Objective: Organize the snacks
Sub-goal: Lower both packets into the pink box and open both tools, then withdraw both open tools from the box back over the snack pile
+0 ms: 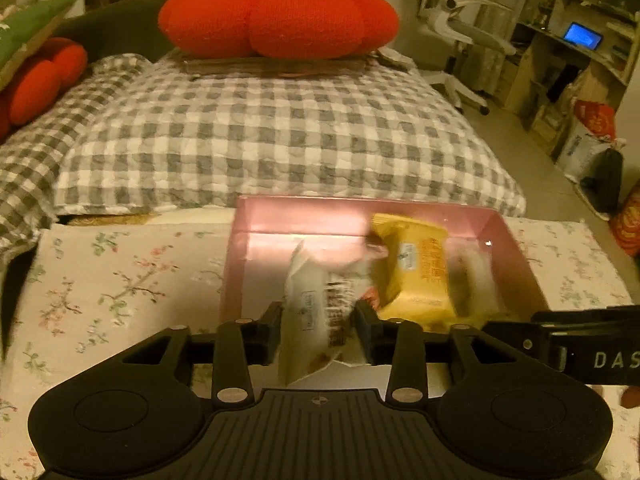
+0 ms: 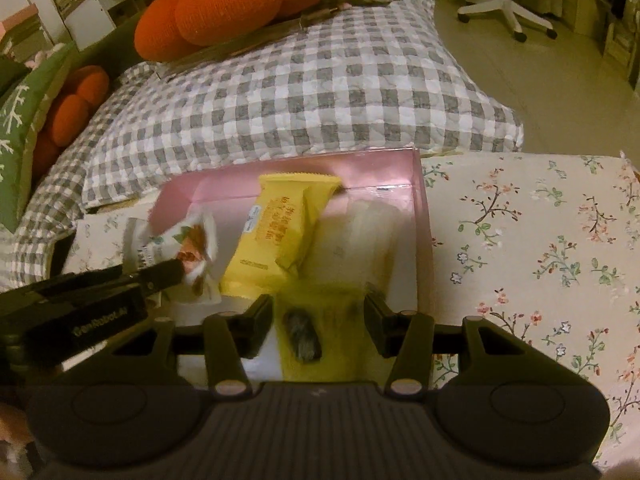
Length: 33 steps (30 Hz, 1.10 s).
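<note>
Left hand-held gripper (image 1: pixel 316 330) straddling white snack packet (image 1: pixel 312 308), jaws part open, pads seeming off wrapper, packet hanging over near wall of pink box (image 1: pixel 516 256). Right hand-held gripper (image 2: pixel 318 316) standing part open, blurred yellow-green wrapper with dark lump (image 2: pixel 304 336) between jaws, not clamped. Just ahead, yellow packet (image 2: pixel 272 232) lying tilted inside box. All looking light, crinkly, slippery, contents probably crushable; pinching gently across flat sealed edge seeming best. Box sitting on floral tabletop (image 2: pixel 540 248); checked bed (image 1: pixel 280 128) beyond.

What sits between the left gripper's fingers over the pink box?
A white snack packet stands between the left gripper fingers, at the pink box's near edge; left wrist view.
</note>
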Each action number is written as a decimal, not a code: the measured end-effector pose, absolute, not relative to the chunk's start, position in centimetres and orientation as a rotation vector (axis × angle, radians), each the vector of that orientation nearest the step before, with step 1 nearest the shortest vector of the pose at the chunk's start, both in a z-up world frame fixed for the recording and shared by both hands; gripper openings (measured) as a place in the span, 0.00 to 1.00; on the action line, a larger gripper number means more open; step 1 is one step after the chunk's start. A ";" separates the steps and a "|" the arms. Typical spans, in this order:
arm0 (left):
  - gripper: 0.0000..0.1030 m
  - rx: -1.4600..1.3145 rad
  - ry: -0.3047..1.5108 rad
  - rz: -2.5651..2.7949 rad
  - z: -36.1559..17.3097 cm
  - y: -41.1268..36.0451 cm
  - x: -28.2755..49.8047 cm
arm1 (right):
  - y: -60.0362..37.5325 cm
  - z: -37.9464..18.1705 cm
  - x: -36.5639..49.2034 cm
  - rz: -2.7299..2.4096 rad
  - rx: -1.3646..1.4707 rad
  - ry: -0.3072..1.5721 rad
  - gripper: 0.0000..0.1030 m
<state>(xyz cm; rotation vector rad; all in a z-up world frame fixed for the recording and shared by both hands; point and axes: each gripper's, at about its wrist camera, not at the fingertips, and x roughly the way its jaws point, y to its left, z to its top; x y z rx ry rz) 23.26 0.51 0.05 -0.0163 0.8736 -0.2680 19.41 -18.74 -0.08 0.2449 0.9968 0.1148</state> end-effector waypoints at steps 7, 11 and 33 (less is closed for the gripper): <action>0.69 0.013 0.863 -0.295 1.0 0.4 21.9 | -19.0 0.8 18.6 0.115 0.249 0.978 0.72; 0.74 0.027 0.860 -0.315 1.8 0.4 20.6 | -19.2 1.5 17.7 0.118 0.252 0.969 0.77; 0.88 0.051 0.905 -0.333 2.0 2.7 9.8 | -20.3 3.1 8.7 0.112 0.241 0.953 0.91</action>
